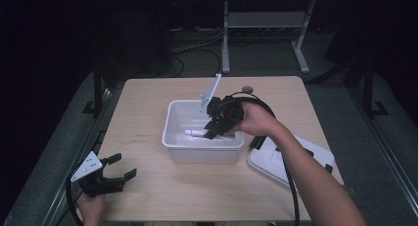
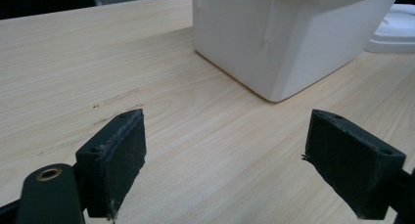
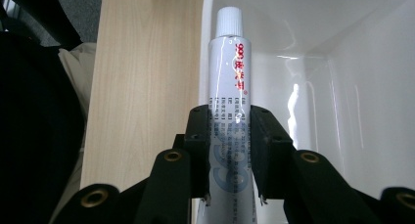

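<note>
A white tube (image 3: 229, 87) with a ribbed white cap and red and blue print is pinched between the pads of my right gripper (image 3: 229, 150), which is shut on its lower half. In the high view that gripper (image 1: 217, 125) hangs over the white plastic bin (image 1: 172, 132) at mid-table, with the tube (image 1: 197, 132) pointing left inside the bin. My left gripper (image 1: 121, 169) rests near the table's front left corner, jaws spread wide with only bare wood between them; its fingers (image 2: 117, 158) face the bin (image 2: 274, 43).
A white lid (image 1: 276, 162) lies flat on the table to the right of the bin, partly under the person's right forearm. A small round disc (image 1: 247, 89) sits near the far edge. Beyond the table stand metal legs and cables on the floor.
</note>
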The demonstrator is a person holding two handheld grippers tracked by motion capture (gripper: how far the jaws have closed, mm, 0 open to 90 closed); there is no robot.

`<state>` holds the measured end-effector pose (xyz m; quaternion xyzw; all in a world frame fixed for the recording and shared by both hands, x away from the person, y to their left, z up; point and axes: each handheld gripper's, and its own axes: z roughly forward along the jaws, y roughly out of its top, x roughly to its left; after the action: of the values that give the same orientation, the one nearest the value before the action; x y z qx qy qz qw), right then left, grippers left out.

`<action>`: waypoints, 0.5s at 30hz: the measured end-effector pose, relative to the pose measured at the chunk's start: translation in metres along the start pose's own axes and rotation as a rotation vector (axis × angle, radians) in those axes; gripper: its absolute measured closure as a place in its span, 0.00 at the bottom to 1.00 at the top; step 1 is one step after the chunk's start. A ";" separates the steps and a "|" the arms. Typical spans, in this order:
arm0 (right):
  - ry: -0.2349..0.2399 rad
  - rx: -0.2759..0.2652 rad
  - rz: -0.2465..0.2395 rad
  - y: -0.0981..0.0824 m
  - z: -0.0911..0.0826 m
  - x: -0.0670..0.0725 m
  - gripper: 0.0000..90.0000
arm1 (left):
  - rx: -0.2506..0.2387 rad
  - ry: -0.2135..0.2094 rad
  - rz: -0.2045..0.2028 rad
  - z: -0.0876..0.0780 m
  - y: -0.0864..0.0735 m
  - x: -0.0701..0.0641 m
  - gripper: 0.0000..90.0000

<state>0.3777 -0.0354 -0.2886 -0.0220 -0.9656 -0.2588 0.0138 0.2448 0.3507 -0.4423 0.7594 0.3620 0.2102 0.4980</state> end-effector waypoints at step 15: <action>0.010 0.020 0.043 -0.005 0.021 -0.018 0.79 | 0.010 0.001 0.014 0.001 0.001 -0.002 0.16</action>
<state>0.3948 -0.0295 -0.3097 -0.0414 -0.9674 -0.2487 0.0244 0.2445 0.3479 -0.4422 0.7643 0.3583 0.2121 0.4924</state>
